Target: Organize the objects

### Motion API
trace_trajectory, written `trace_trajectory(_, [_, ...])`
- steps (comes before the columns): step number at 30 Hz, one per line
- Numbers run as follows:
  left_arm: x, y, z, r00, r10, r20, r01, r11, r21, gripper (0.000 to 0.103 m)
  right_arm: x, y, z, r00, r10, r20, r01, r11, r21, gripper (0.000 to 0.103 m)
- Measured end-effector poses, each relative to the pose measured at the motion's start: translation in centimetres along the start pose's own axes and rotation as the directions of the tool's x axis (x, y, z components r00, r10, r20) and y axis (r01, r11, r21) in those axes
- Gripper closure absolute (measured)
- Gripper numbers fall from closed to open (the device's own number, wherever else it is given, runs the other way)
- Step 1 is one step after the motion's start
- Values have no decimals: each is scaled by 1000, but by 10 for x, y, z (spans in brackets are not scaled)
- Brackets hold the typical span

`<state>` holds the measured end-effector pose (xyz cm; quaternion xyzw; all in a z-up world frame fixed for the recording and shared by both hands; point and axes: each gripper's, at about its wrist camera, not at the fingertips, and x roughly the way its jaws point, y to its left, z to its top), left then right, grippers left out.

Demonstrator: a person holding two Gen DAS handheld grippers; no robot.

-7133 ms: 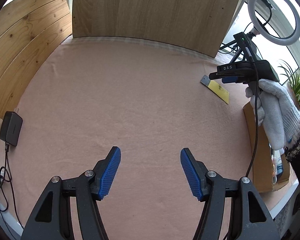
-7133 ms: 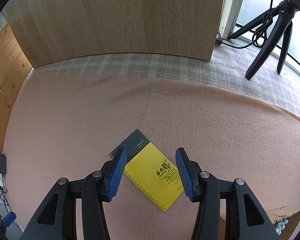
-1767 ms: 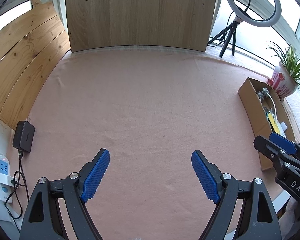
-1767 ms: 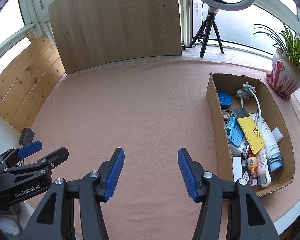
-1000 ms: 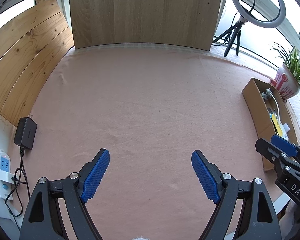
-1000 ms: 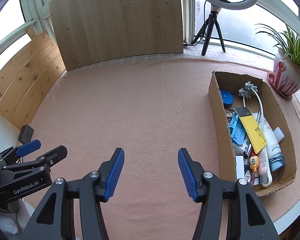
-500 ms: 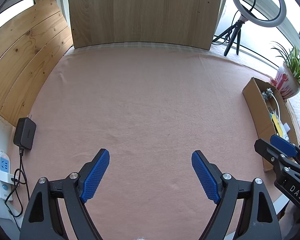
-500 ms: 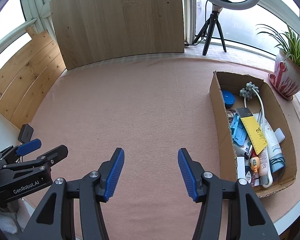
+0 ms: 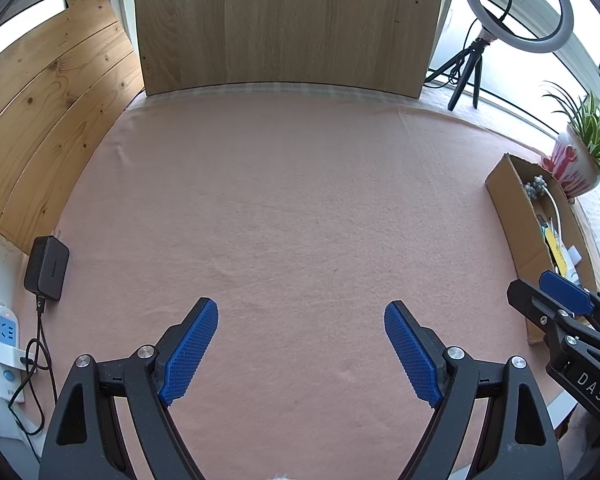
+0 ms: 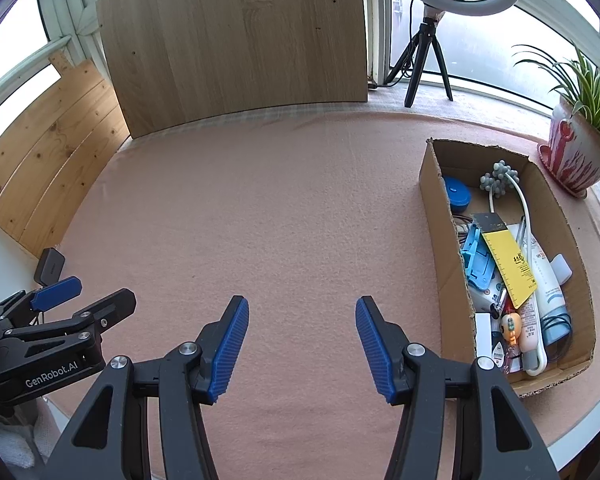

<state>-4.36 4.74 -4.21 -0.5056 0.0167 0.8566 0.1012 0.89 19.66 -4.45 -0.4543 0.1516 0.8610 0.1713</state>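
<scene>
The left hand-held gripper (image 9: 301,346) has a matte black plastic frame whose two arms spread in a V, each with a triangular cutout near the base. Round silver screws sit at the joints of each arm. Its fingertips (image 9: 189,346) carry long blue pads with a fine dotted grid texture. The right hand-held gripper (image 10: 302,346) is built the same way, black with silver screws, but its blue pads are ribbed in thin crosswise ridges. Seen from the side, each tool shows white lettering on the black body: "GenRobot.AI" on the left one, "DAS" on the right one, each with a small blue tab on top.
</scene>
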Motion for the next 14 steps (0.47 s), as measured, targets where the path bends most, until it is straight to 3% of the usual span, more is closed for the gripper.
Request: trace_trajectory(14, [9, -1, 1, 1000, -2, -9, 2, 1000, 5, 14, 7, -4, -1, 1000, 5, -12, -5, 1000, 0, 51])
